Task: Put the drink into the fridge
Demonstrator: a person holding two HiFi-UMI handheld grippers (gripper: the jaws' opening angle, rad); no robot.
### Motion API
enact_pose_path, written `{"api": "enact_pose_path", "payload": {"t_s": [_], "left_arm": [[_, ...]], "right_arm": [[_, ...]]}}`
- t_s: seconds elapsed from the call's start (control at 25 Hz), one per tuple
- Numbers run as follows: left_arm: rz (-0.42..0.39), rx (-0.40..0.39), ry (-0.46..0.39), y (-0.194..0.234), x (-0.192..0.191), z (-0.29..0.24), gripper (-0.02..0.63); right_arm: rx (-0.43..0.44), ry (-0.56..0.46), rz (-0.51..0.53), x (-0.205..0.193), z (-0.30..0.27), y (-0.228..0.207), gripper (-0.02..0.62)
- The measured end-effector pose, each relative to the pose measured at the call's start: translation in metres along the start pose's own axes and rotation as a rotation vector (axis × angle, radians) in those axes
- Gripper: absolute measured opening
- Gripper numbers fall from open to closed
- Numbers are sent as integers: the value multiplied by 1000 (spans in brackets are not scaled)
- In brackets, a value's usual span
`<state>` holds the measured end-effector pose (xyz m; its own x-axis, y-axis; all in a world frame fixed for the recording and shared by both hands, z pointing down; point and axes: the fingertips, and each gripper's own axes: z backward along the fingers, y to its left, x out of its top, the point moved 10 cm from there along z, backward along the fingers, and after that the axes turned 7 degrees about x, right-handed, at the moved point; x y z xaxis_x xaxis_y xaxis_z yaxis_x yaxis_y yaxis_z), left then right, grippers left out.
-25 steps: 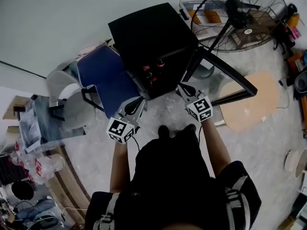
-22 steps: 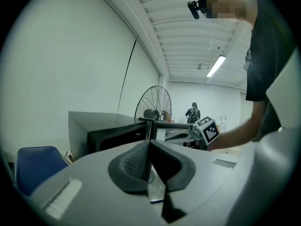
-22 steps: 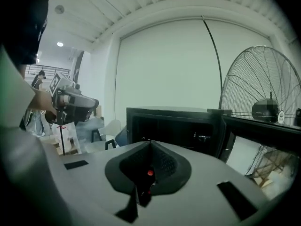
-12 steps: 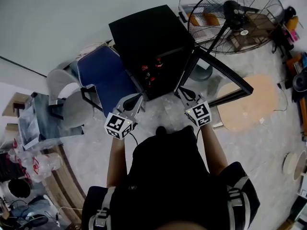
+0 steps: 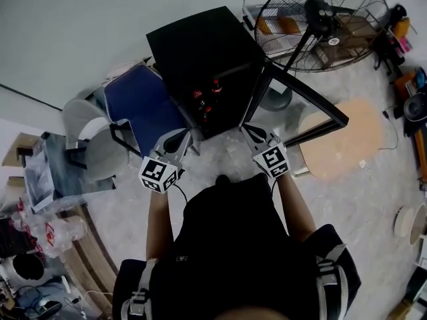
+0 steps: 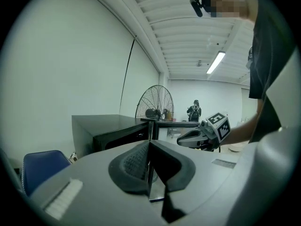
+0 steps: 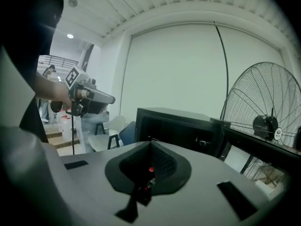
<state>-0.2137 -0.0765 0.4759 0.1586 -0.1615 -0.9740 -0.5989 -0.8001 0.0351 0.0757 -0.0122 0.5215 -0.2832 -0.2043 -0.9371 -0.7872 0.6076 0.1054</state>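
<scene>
The black fridge (image 5: 200, 49) stands on the floor with its door (image 5: 303, 99) swung open to the right. Red-capped drink bottles (image 5: 205, 99) stand inside it. My left gripper (image 5: 180, 137) hovers in front of the opening's left side, shut and empty. My right gripper (image 5: 249, 131) is level with it near the door hinge, also shut with nothing held. In the left gripper view the pads (image 6: 136, 161) meet, with the fridge (image 6: 110, 126) beyond. The right gripper view shows closed jaws (image 7: 150, 147) facing the fridge (image 7: 178, 126).
A blue chair (image 5: 143, 105) stands just left of the fridge, with a grey chair (image 5: 93, 139) beside it. A large floor fan (image 5: 320, 19) is behind the door at the right. A round wooden top (image 5: 333, 139) lies on the floor to the right.
Both grippers have drifted slightly left and back from the fridge opening. The bottles inside have not moved.
</scene>
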Motion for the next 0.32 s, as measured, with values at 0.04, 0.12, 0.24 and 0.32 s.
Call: {"api": "enact_pose_path", "payload": {"t_s": [0.04,0.12,0.24,0.32], "left_arm": [[-1,1,0,0,0,0,0],[-1,5,-1,0,0,2,0],[1,7,-3,0,-1,4,0],[1,8,-3,1,-2,4,0]], "right_arm": [[-1,1,0,0,1,0,2],[-3,1,-6,-1,2,2,2],[-2,-22,-34,-1,3,2,2],[2,-44,-49,-1,4,1,2]]}}
